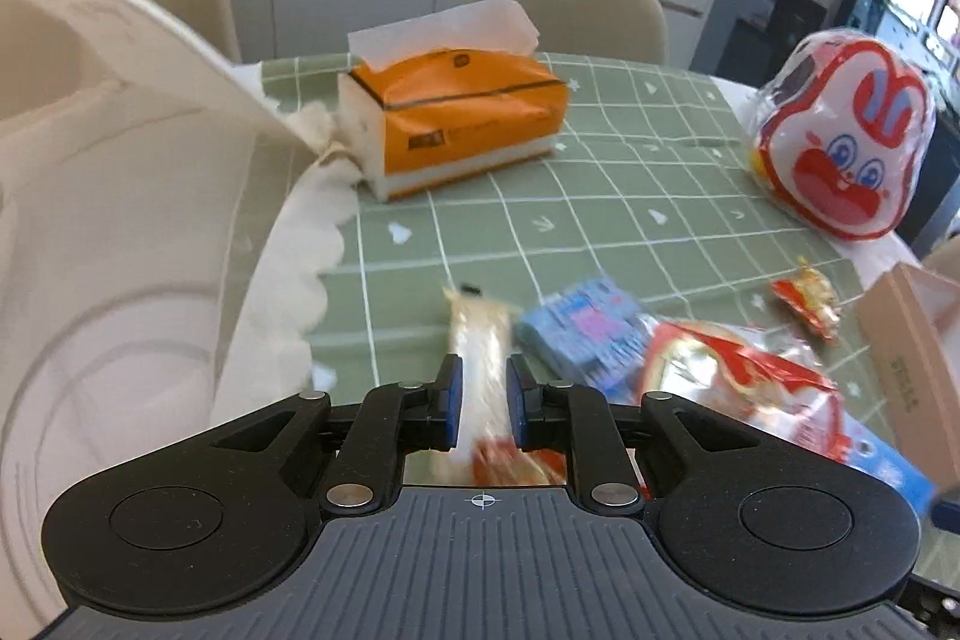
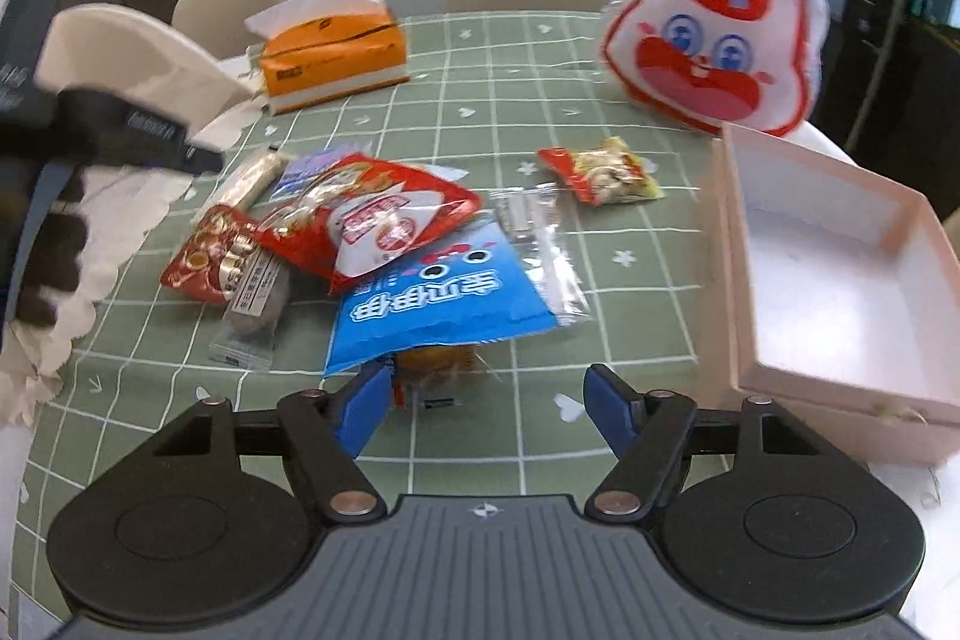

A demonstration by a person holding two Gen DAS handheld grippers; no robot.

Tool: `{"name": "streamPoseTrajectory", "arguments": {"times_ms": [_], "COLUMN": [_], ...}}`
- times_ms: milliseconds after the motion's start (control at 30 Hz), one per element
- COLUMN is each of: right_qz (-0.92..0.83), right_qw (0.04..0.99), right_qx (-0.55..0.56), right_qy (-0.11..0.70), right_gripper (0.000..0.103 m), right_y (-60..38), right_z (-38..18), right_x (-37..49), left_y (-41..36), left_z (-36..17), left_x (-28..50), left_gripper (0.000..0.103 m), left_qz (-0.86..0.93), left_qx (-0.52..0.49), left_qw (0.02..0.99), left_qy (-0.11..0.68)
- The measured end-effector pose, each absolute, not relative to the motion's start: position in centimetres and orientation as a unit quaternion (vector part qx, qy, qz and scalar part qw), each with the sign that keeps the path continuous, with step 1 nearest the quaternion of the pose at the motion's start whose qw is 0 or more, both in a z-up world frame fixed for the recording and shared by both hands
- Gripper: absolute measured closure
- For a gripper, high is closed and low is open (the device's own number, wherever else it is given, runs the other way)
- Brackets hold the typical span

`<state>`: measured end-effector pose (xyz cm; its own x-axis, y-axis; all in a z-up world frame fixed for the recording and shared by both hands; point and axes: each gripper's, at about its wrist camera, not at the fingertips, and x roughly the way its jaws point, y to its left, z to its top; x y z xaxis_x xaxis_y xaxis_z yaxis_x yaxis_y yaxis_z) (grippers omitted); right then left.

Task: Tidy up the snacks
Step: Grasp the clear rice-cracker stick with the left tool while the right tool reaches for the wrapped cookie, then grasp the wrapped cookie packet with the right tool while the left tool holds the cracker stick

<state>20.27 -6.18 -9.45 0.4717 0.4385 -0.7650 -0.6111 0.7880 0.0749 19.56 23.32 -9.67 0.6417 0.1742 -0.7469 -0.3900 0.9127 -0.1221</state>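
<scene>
A heap of snack packs lies on the green checked tablecloth (image 2: 600,340): a blue pack (image 2: 444,292), a red-and-white pack (image 2: 390,220), a red-gold pack (image 2: 210,256) and a pale stick snack (image 2: 252,178). My left gripper (image 1: 483,370) hangs over the pale stick snack (image 1: 477,334) with its pads close together; the stick shows through the narrow gap and lies on the table. My right gripper (image 2: 483,400) is open near the blue pack's front edge. An orange snack (image 2: 438,364) half hidden under that pack sits just beyond its left pad.
An open pink box (image 2: 840,280) stands at the right. A rabbit-faced bag (image 2: 714,22) and an orange tissue box (image 2: 330,52) stand farther back. A big white dish (image 1: 120,160) on a scalloped cloth (image 1: 300,232) fills the left. A small red-yellow snack (image 2: 600,172) lies apart.
</scene>
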Motion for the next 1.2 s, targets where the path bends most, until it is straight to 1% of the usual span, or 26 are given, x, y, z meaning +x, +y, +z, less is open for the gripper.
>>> {"name": "streamPoseTrajectory", "arguments": {"times_ms": [67,133,200,233,267,433,500,633,767,833,867,900,1033,1133,1200], "right_qz": [0.319,0.327,0.33,0.329,0.327,0.313,0.323,0.359,0.396,0.41,0.413,0.413,0.394,0.363,0.37], "right_qw": [0.845,0.841,0.834,0.831,0.829,0.823,0.826,0.833,0.815,0.806,0.802,0.801,0.812,0.828,0.823], "right_qx": [-0.105,-0.1,-0.093,-0.089,-0.084,-0.076,-0.082,-0.112,-0.092,-0.078,-0.075,-0.073,-0.072,-0.082,-0.071], "right_qy": [0.415,0.42,0.432,0.439,0.446,0.468,0.454,0.407,0.412,0.42,0.425,0.427,0.424,0.418,0.425], "right_gripper": [0.03,0.026,0.021,0.02,0.019,0.017,0.017,0.016,0.014,0.02,0.027,0.032,0.034,0.035,0.047], "right_y": [-5.7,-5.6,-5.5,-5.6,-5.7,-6.3,-6.2,-4.6,-2.0,-0.4,0.5,1.4,5.2,7.0,7.3], "right_z": [-9.6,-9.8,-10.1,-10.3,-10.5,-11.4,-10.7,-8.7,-8.8,-9.5,-10.0,-10.4,-11.9,-13.0,-13.6], "right_x": [20.4,20.4,20.5,20.5,20.5,20.5,20.2,19.5,19.2,18.9,18.8,18.6,18.4,18.9,19.5], "left_y": [23.6,23.6,23.6,23.6,23.7,23.5,23.5,23.8,24.1,24.4,24.7,24.9,25.8,25.7,25.5], "left_z": [-10.2,-10.9,-11.6,-11.7,-11.9,-12.2,-12.2,-12.1,-12.1,-12.0,-12.0,-12.1,-12.7,-13.1,-13.1], "left_x": [20.7,21.6,22.1,22.1,22.2,22.3,22.2,21.3,19.4,18.5,18.2,18.0,17.8,17.8,17.8], "left_gripper": [0.084,0.084,0.076,0.07,0.07,0.069,0.07,0.072,0.072,0.072,0.072,0.072,0.068,0.069,0.07], "left_qz": [0.143,0.134,0.135,0.137,0.138,0.141,0.141,0.148,0.139,0.139,0.139,0.139,0.126,0.123,0.12], "left_qx": [-0.117,-0.1,-0.089,-0.086,-0.087,-0.086,-0.085,-0.116,-0.133,-0.142,-0.147,-0.152,-0.182,-0.174,-0.162], "left_qw": [0.894,0.888,0.884,0.885,0.884,0.886,0.885,0.878,0.878,0.876,0.876,0.875,0.868,0.867,0.87], "left_qy": [0.408,0.427,0.439,0.437,0.438,0.433,0.436,0.441,0.439,0.439,0.439,0.438,0.444,0.45,0.449]}}
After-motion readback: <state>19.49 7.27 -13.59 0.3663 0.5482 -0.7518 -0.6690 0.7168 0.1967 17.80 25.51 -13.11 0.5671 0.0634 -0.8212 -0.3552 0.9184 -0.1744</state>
